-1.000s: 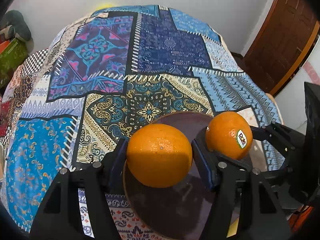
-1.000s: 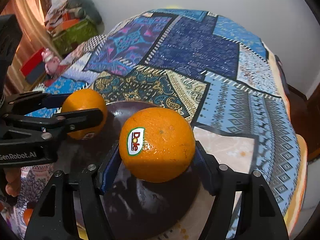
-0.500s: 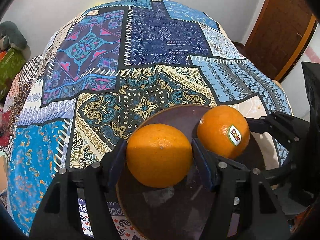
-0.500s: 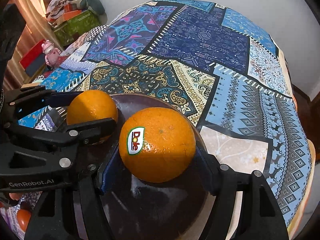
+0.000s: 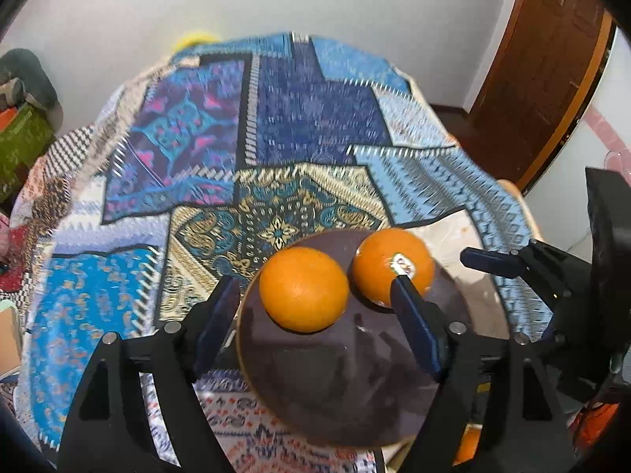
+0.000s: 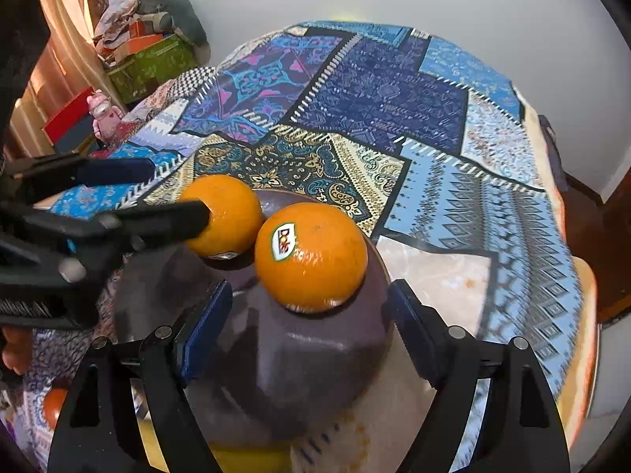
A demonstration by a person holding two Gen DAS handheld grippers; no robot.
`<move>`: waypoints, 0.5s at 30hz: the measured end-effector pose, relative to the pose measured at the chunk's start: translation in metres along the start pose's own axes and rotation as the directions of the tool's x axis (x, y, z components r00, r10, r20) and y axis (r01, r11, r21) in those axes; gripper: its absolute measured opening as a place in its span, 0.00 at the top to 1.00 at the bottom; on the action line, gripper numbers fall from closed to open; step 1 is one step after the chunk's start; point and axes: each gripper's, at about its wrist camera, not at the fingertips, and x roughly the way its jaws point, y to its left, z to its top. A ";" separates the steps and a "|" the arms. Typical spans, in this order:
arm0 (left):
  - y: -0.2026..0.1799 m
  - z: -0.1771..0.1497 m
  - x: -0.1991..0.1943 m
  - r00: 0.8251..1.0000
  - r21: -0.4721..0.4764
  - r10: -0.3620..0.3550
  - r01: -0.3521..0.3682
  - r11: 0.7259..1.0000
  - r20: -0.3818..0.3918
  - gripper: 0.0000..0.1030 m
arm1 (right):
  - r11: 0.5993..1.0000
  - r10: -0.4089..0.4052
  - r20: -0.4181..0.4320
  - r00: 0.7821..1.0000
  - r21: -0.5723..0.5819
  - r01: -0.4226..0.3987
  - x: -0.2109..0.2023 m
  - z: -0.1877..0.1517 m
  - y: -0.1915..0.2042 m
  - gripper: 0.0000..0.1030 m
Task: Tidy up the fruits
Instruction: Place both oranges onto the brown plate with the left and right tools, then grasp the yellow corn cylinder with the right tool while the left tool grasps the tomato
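Two oranges rest side by side on a dark brown plate (image 5: 339, 386) on the patterned tablecloth. The plain orange (image 5: 303, 288) lies just beyond my left gripper (image 5: 315, 317), which is open and empty. The orange with a Dole sticker (image 6: 310, 257) lies just beyond my right gripper (image 6: 303, 321), also open and empty. In the right wrist view the plain orange (image 6: 228, 216) sits left of the stickered one, the plate (image 6: 292, 374) lies under both, and the left gripper's finger crosses in front of it. The stickered orange (image 5: 388, 262) shows in the left wrist view.
The patchwork tablecloth (image 5: 276, 126) covers a round table. Another orange fruit (image 6: 53, 406) lies at the lower left edge of the right wrist view. Boxes and a pink toy (image 6: 103, 112) stand beyond the table's left side. A wooden door (image 5: 544, 63) is at right.
Both grippers have opened and let go of their oranges, which now rest on the plate. Both grippers have drawn back and up a little.
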 end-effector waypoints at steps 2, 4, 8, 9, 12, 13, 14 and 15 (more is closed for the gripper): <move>-0.002 -0.003 -0.022 0.999 0.006 0.004 -0.004 1.000 0.033 0.23 | 1.000 -0.008 0.030 1.000 0.000 0.008 -0.019 -0.003 0.002 0.23; -0.004 -0.007 -0.041 0.998 0.007 0.005 -0.006 1.000 0.061 0.21 | 1.000 -0.013 0.060 0.998 0.000 0.013 -0.037 -0.006 0.005 0.23; -0.006 -0.022 -0.085 0.992 0.020 0.030 -0.033 0.999 0.125 0.16 | 1.000 -0.025 0.135 0.991 0.002 0.025 -0.079 -0.017 0.011 0.19; -0.008 -0.029 -0.098 0.989 0.027 0.038 -0.042 0.999 0.142 0.15 | 1.000 -0.024 0.147 0.989 0.004 0.024 -0.086 -0.020 0.012 0.19; -0.011 -0.046 -0.121 0.986 0.036 0.044 -0.051 0.998 0.158 0.13 | 1.000 -0.015 0.181 0.983 0.013 0.013 -0.111 -0.032 0.018 0.18; -0.012 -0.052 -0.127 0.987 0.039 0.044 -0.051 0.998 0.157 0.13 | 1.000 -0.015 0.192 0.981 0.015 0.012 -0.118 -0.037 0.020 0.18; -0.012 -0.058 -0.132 0.987 0.039 0.043 -0.050 0.998 0.154 0.13 | 1.000 -0.015 0.199 0.980 0.018 0.011 -0.124 -0.043 0.023 0.17; -0.012 -0.063 -0.135 0.988 0.038 0.041 -0.047 0.998 0.152 0.13 | 1.000 -0.010 0.202 0.979 0.020 0.006 -0.128 -0.048 0.025 0.17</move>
